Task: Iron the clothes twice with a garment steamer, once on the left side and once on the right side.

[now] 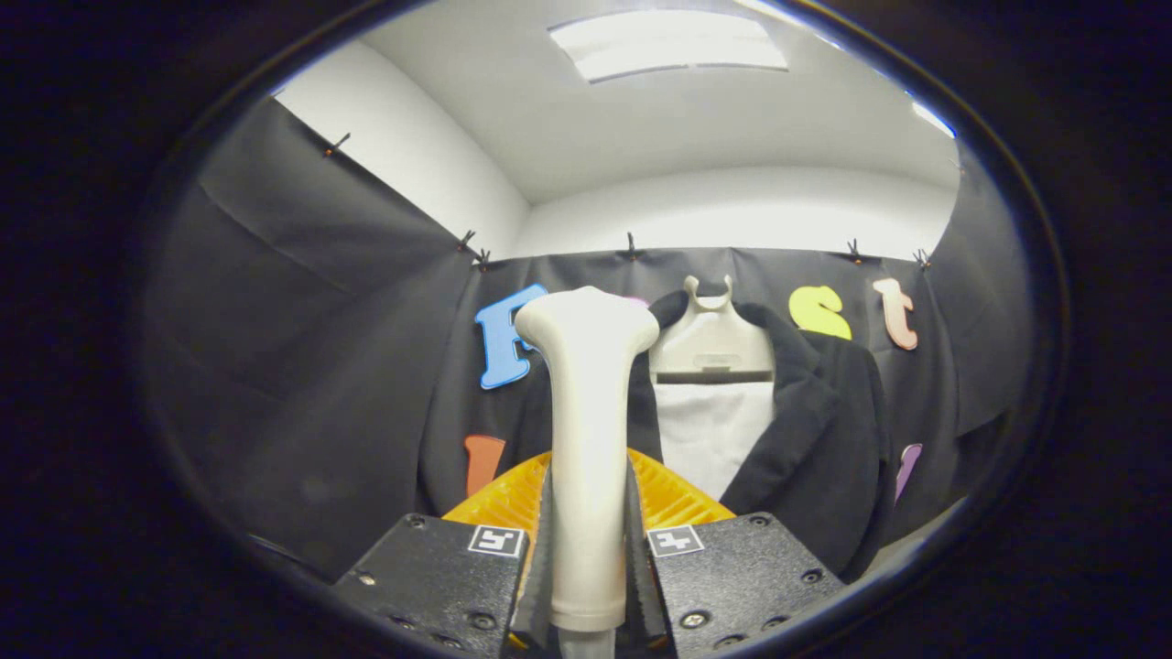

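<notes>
Between gripper [587, 549] fingers, steamer [586, 439] handle clamped upright, jacket [815, 430] beyond.

the garment steamer [586, 430] is held upright between the two fingers of the gripper [587, 558], which are closed against its handle from both sides. the jacket [815, 439] is hung on a hanger [711, 343] beyond the fingers, behind and right of the steamer, against the booth wall [302, 384].
</notes>
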The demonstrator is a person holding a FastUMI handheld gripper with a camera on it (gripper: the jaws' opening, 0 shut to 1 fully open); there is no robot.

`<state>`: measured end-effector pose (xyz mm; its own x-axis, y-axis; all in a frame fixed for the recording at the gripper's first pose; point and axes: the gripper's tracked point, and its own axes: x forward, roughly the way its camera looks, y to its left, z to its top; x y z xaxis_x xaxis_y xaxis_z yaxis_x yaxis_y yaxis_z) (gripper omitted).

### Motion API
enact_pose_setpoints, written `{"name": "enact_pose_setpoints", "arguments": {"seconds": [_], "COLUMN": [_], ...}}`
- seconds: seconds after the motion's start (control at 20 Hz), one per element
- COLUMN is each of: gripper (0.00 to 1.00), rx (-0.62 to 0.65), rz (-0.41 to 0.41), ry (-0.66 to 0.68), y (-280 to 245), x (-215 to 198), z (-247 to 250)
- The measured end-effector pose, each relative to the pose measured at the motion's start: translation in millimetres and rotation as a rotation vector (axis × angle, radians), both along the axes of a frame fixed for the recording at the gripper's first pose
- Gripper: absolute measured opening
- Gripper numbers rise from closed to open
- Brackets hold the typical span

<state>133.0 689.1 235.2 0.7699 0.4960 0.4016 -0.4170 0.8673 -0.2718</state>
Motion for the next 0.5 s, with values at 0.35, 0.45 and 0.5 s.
{"name": "enact_pose_setpoints", "arguments": {"seconds": [0.35,0.45,0.5], "gripper": [0.36,0.36,0.36], "rx": [-0.010,-0.022,-0.027], "rz": [-0.004,-0.004,-0.008], "ry": [0.056,0.066,0.074], "y": [8.1,5.8,3.1], "x": [36.8,38.8,39.8], "z": [-19.3,-33.1,-40.3]}}
